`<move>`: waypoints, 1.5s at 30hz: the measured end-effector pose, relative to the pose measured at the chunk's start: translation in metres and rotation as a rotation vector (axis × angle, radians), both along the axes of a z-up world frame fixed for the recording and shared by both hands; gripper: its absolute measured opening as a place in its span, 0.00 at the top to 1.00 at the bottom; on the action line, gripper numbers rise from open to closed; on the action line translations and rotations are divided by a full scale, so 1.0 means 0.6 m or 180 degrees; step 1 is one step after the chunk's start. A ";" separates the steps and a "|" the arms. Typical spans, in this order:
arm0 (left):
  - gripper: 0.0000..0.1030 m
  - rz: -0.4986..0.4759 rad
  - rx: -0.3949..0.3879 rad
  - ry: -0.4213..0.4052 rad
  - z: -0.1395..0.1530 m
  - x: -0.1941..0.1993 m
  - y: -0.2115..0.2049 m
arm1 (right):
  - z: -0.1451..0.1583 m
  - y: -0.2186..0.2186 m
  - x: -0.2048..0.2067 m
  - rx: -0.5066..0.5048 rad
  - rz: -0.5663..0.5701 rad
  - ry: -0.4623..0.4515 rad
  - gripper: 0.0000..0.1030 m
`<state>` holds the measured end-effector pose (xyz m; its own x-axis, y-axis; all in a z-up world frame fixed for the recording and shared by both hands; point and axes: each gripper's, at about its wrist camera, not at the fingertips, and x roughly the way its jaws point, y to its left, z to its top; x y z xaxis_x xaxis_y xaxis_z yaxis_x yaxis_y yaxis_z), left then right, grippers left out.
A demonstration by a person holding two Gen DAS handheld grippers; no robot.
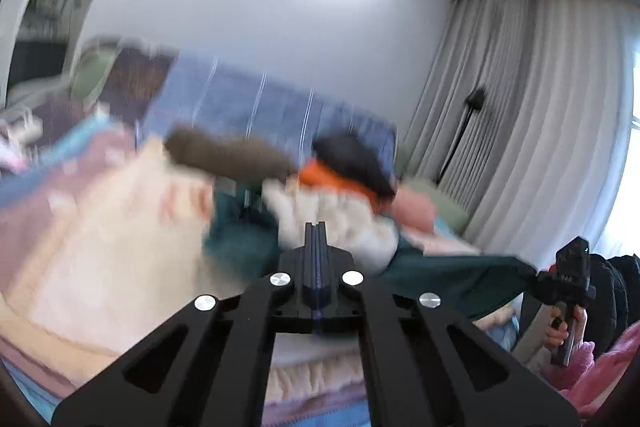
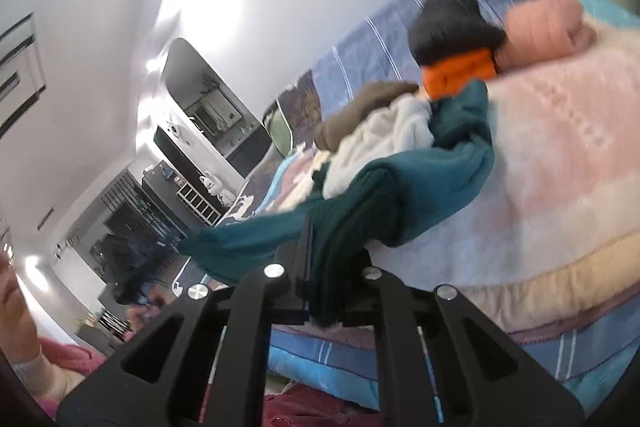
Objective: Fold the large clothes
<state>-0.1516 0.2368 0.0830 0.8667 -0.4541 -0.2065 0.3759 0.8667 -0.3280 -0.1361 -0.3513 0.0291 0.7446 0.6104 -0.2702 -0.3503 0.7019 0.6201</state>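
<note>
A dark teal garment (image 2: 432, 171) lies stretched over the bed; in the left wrist view it (image 1: 448, 275) runs from under my fingers to the right gripper. My right gripper (image 2: 320, 227) is shut on a bunched ribbed edge of the teal garment and shows in the left wrist view (image 1: 568, 275) at the right, held in a hand. My left gripper (image 1: 316, 231) is shut, its fingers pressed together; whether any teal cloth is pinched between them is unclear. Both views are motion-blurred.
A pile of clothes sits on the bed: a white piece (image 1: 340, 219), a brown one (image 1: 228, 155), an orange one (image 1: 332, 179), a black one (image 1: 352, 155), a pink one (image 2: 544, 27). A pastel blanket (image 2: 560, 155) covers the bed. Curtains (image 1: 520, 107) hang on the right.
</note>
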 end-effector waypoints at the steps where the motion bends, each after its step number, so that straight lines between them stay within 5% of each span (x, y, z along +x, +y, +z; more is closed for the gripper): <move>1: 1.00 0.0054 0.0039 -0.0121 0.015 -0.017 0.006 | 0.008 0.005 -0.004 -0.0132 -0.0007 -0.0043 0.92; 3: 1.00 0.0299 0.0173 -0.0179 0.031 -0.029 0.016 | 0.003 0.011 0.012 -0.0246 -0.0012 0.0015 0.92; 5: 0.94 0.0315 0.0198 0.0078 0.011 -0.001 0.023 | -0.023 0.011 0.041 -0.0174 0.0030 0.0163 0.92; 6: 0.68 0.0371 0.0196 0.0286 -0.012 0.022 0.025 | -0.039 0.009 0.054 -0.0131 0.0015 0.0253 0.92; 8: 0.37 0.0368 0.0220 0.0770 -0.077 0.071 0.022 | -0.051 0.003 0.063 -0.0014 0.0004 0.0275 0.92; 13: 0.32 -0.0071 0.0225 0.1785 -0.239 0.126 -0.009 | -0.044 -0.007 0.065 0.0028 0.0000 0.0247 0.92; 15: 0.32 -0.0147 0.0161 0.1980 -0.273 0.123 -0.013 | -0.041 -0.006 0.068 0.0021 0.0005 0.0243 0.92; 22: 0.27 -0.0708 -0.0779 0.2410 -0.329 0.094 0.014 | -0.039 -0.004 0.070 0.0050 0.0037 0.0212 0.92; 23: 0.30 -0.0680 -0.0838 0.2392 -0.336 0.091 0.013 | -0.040 -0.004 0.069 0.0050 0.0038 0.0207 0.92; 24: 0.58 -0.0682 -0.0885 0.2312 -0.333 0.088 0.013 | -0.041 -0.004 0.068 0.0058 0.0038 0.0211 0.92; 25: 0.70 -0.0752 -0.0972 0.2225 -0.323 0.095 0.010 | -0.040 -0.005 0.069 0.0068 0.0037 0.0221 0.92; 30: 0.77 -0.0532 -0.0405 0.1192 -0.148 0.100 -0.021 | -0.009 -0.003 0.074 -0.0020 -0.0076 0.0157 0.92; 35: 0.78 -0.0482 -0.0232 0.0613 -0.027 0.165 -0.035 | 0.042 -0.027 0.129 0.0083 -0.0286 -0.0013 0.92; 39: 0.93 -0.0346 -0.0153 0.0493 0.019 0.251 -0.063 | 0.068 -0.042 0.224 0.0157 -0.0403 0.0123 0.92; 45: 0.93 -0.0085 0.0045 0.0606 0.042 0.410 -0.097 | 0.070 -0.050 0.429 0.0082 -0.0576 0.0507 0.92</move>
<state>0.0942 0.1786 0.1083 0.7991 -0.4723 -0.3719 0.3312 0.8622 -0.3832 0.1212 -0.3811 0.0708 0.7917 0.4791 -0.3790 -0.1167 0.7276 0.6760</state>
